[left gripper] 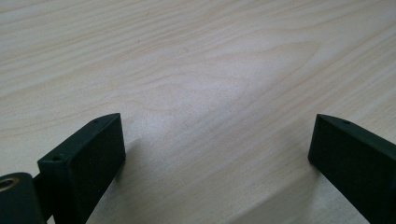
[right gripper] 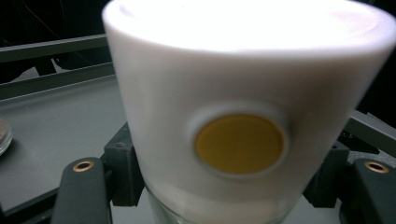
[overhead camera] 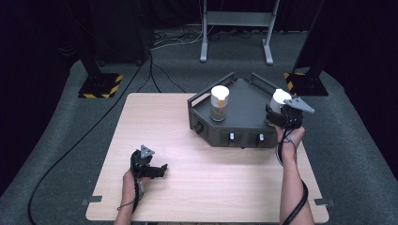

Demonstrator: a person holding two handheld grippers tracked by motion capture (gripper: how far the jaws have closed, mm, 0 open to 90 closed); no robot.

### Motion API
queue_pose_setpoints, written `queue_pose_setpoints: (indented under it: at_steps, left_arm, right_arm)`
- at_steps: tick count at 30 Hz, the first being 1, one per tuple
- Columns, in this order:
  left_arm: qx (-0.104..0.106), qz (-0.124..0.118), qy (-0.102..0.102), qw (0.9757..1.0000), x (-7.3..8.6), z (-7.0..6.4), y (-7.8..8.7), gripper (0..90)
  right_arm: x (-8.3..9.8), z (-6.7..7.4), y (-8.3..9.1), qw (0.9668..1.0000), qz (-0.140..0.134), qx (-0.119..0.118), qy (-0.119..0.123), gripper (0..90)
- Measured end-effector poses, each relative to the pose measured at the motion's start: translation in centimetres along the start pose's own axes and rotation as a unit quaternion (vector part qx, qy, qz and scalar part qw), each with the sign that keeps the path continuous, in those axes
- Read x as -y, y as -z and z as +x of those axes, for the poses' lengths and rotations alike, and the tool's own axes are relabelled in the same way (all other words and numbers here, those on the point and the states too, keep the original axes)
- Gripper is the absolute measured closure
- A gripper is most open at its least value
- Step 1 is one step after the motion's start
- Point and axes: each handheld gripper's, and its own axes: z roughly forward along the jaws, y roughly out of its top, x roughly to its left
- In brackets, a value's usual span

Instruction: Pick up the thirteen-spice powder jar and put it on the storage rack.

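A glass jar with a white lid point(overhead camera: 280, 98) is held at the right corner of the dark grey tray point(overhead camera: 248, 105), and my right gripper point(overhead camera: 280, 116) is shut on it. In the right gripper view the white lid point(right gripper: 243, 79) bears a yellow round dot point(right gripper: 239, 143), and the black jaws press on both sides of the jar. A second white-lidded jar point(overhead camera: 219, 103) with brownish contents stands upright on the tray's left part. My left gripper point(overhead camera: 158, 169) rests low over the wooden table point(overhead camera: 211, 178) at the front left. Its jaws stand wide open, with only bare wood point(left gripper: 215, 93) between them.
The tray has raised rails and knobs on its front wall point(overhead camera: 244, 137). Beyond the table, black stands with yellow-black striped bases point(overhead camera: 101, 85) and a grey metal frame point(overhead camera: 237, 28) stand on the carpet. A black cable point(overhead camera: 70, 150) runs along the floor at the left.
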Motion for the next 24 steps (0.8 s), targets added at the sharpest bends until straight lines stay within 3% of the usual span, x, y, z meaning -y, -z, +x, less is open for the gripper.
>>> queue_pose_setpoints:
  at_steps: [3,8,12,18,21,24]
  left_arm:
    - [0.0,0.0,0.0,1.0,0.0,0.0,0.0,3.5]
    - [0.0,0.0,0.0,1.0,0.0,0.0,0.0,3.5]
    - [0.0,0.0,0.0,1.0,0.0,0.0,0.0,3.4]
    - [0.0,0.0,0.0,1.0,0.0,0.0,0.0,3.4]
    - [0.0,0.0,0.0,1.0,0.0,0.0,0.0,3.5]
    - [0.0,0.0,0.0,1.0,0.0,0.0,0.0,3.5]
  right_arm:
    - [-0.3,0.0,0.0,1.0,0.006,0.0,-0.002,29.3]
    - [-0.8,-0.1,0.6,0.9999,0.009,-0.009,-0.002,9.0]
    - [-3.1,-0.3,1.6,0.998,0.054,-0.03,0.01,1.3]
    - [-4.6,-0.4,4.0,0.9931,0.107,-0.044,0.021,0.0]
    - [-4.3,-0.4,5.2,0.9892,0.135,-0.053,0.021,0.0]
    - [-2.7,-0.3,6.4,0.9858,0.154,-0.062,0.026,0.0]
